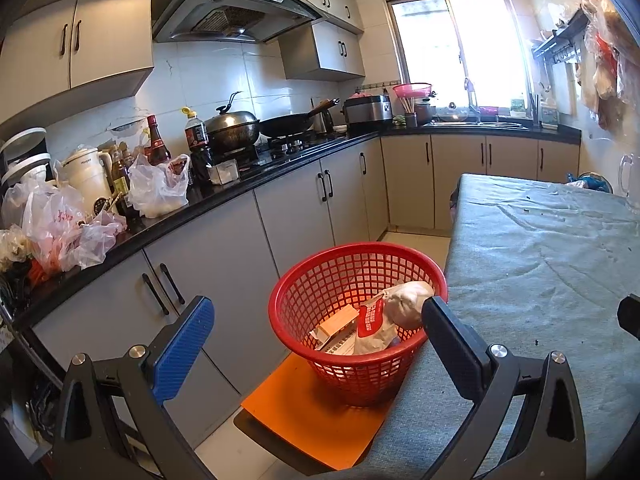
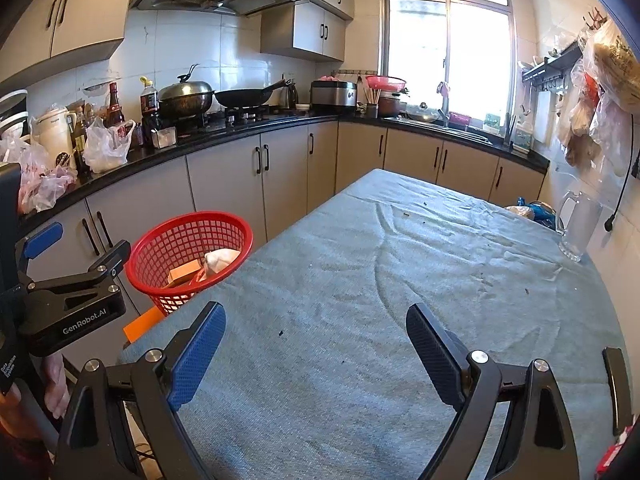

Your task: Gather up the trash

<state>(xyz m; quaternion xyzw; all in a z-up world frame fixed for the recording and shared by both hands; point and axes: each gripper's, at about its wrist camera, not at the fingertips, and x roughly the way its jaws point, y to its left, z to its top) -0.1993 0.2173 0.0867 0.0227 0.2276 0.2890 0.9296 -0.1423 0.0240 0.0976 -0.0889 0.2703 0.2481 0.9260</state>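
Observation:
A red mesh basket [image 1: 356,276] [image 2: 188,240] stands on an orange stool [image 1: 304,416] beside the table's left edge. Inside lie a small cardboard box [image 1: 338,322], a red-and-white wrapper [image 1: 372,320] and a crumpled beige paper wad [image 1: 408,300]. My left gripper [image 1: 316,326] hangs open just in front of the basket, with nothing between its fingers. My right gripper [image 2: 316,336] is open over the grey tablecloth [image 2: 380,280], holding nothing. The left gripper [image 2: 76,252] also shows at the left edge of the right wrist view, next to the basket.
A glass mug [image 2: 578,226] and a blue bag [image 2: 536,210] sit at the table's far right. Dark crumbs dot the cloth. The black counter [image 1: 200,204] along the left carries plastic bags, bottles, a kettle, a wok and pans. Bags hang on the right wall.

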